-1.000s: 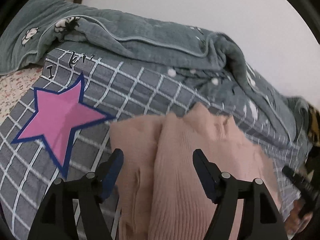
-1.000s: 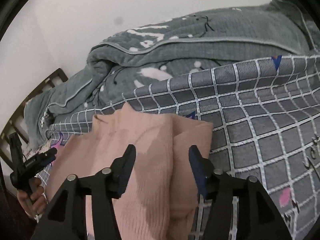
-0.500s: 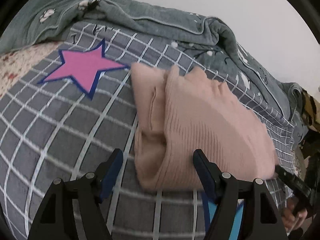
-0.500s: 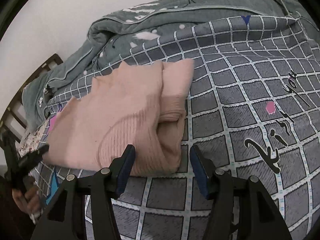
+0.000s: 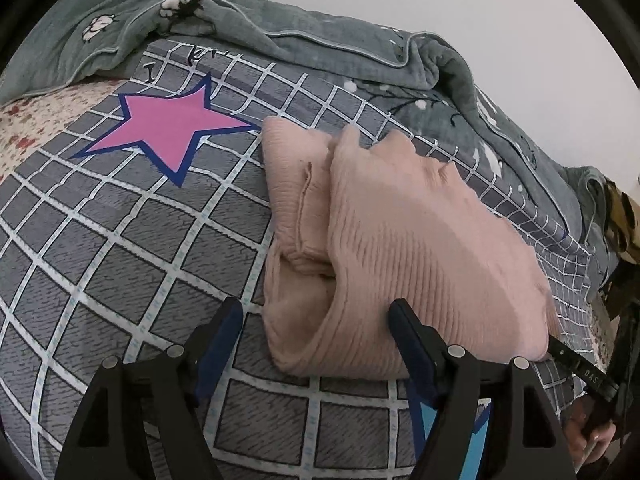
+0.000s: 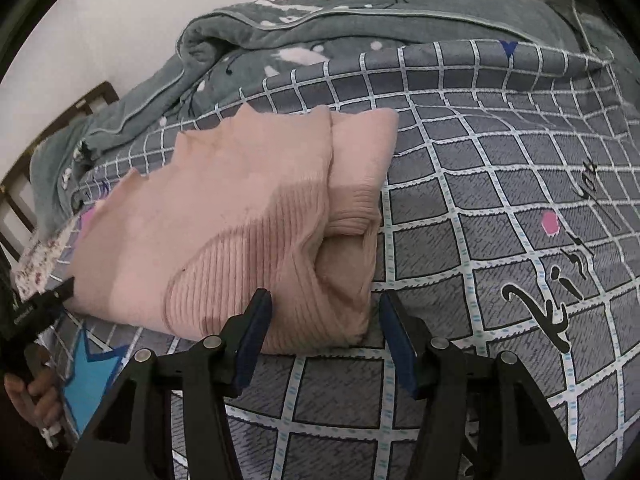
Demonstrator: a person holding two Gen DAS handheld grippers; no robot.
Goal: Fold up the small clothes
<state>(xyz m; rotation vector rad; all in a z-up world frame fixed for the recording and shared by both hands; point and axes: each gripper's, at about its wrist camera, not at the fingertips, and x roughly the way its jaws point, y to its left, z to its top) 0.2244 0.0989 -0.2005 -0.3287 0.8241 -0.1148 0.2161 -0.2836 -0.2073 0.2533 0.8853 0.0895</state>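
Lowered onto the bed, pink sweater (image 5: 400,240) lies before both released fingers (image 6: 256,320).

Pale pink ribbed sweater (image 5: 400,248). Grey bedsheet (image 5: 120,248) with a white grid, a pink star (image 5: 168,132) edged in navy, black lettering (image 6: 556,276) and a blue star (image 6: 86,380). Grey-green blanket (image 5: 320,40) with white spots. Dark blue fingers (image 5: 224,336).

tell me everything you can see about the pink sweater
The pink sweater is a soft, ribbed knit in pale salmon pink, folded into a thick bundle with a sleeve tucked inside the layers. It lies flat on the grey checked bedspread, near the grey blanket. Both grippers' open jaws straddle its near corners; no pad clearly presses it.
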